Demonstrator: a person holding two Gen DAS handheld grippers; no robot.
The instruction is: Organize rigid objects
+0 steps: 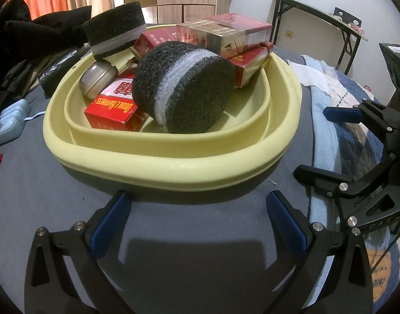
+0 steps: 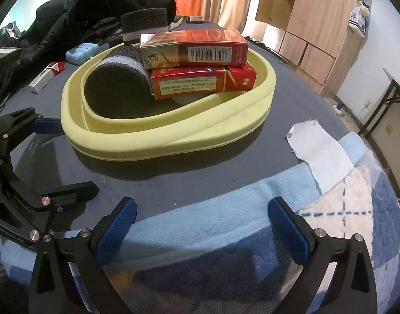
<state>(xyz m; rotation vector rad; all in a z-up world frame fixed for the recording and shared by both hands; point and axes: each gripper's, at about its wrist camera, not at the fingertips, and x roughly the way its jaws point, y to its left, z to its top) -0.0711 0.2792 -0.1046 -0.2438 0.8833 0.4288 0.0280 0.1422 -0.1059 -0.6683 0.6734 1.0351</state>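
Bedspread was the worksurface: you'd piled red boxes and foam pucks in the yellow basin for containment, left gripper and right gripper both spread, empty, clear of it.

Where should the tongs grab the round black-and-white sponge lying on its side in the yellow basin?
Probably across the two flat faces of the round black-and-white sponge, coming from above. It lies on its curved side, tilted against red cartons, and the yellow basin rim blocks a low approach. Both tongs are open.

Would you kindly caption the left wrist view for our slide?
Open left gripper faces a yellow basin holding foam discs, red boxes and a metal tin.
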